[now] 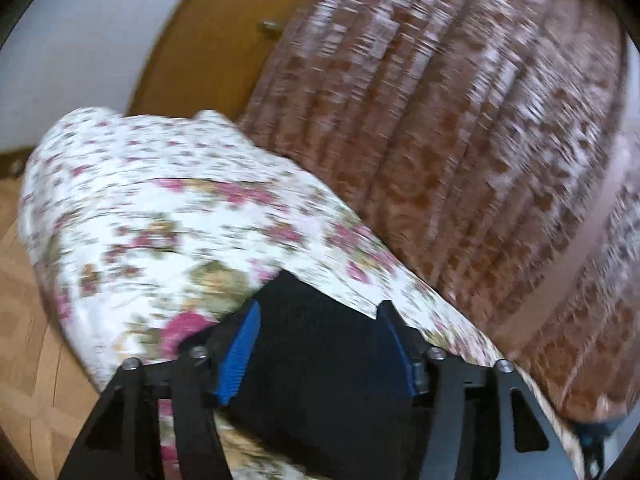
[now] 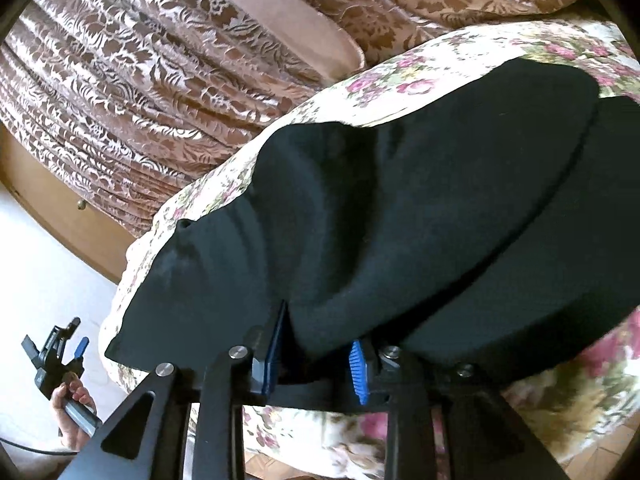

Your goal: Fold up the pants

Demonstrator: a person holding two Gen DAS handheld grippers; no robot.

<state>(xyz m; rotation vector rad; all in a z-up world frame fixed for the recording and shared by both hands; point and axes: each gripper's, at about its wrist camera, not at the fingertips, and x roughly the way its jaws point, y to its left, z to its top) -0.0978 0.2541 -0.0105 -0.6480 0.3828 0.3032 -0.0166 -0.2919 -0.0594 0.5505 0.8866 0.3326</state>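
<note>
Black pants (image 2: 420,200) lie spread on a floral cover (image 2: 400,68). In the right wrist view my right gripper (image 2: 316,356) has its blue pads (image 2: 357,372) closed on a raised fold of the pants at their near edge. In the left wrist view my left gripper (image 1: 316,340) stands with jaws wide apart, blue pads (image 1: 240,352) on either side of a corner of the black pants (image 1: 320,380), not pinching it. The left gripper also shows in the right wrist view (image 2: 60,356), held in a hand at the lower left, off the bed's edge.
A brown patterned curtain (image 1: 460,140) hangs behind the floral cover (image 1: 180,220). A wooden frame (image 1: 200,60) and white wall (image 1: 72,40) lie beyond. Parquet floor (image 1: 32,360) shows at the left. A plain pink band (image 2: 272,20) crosses the curtain.
</note>
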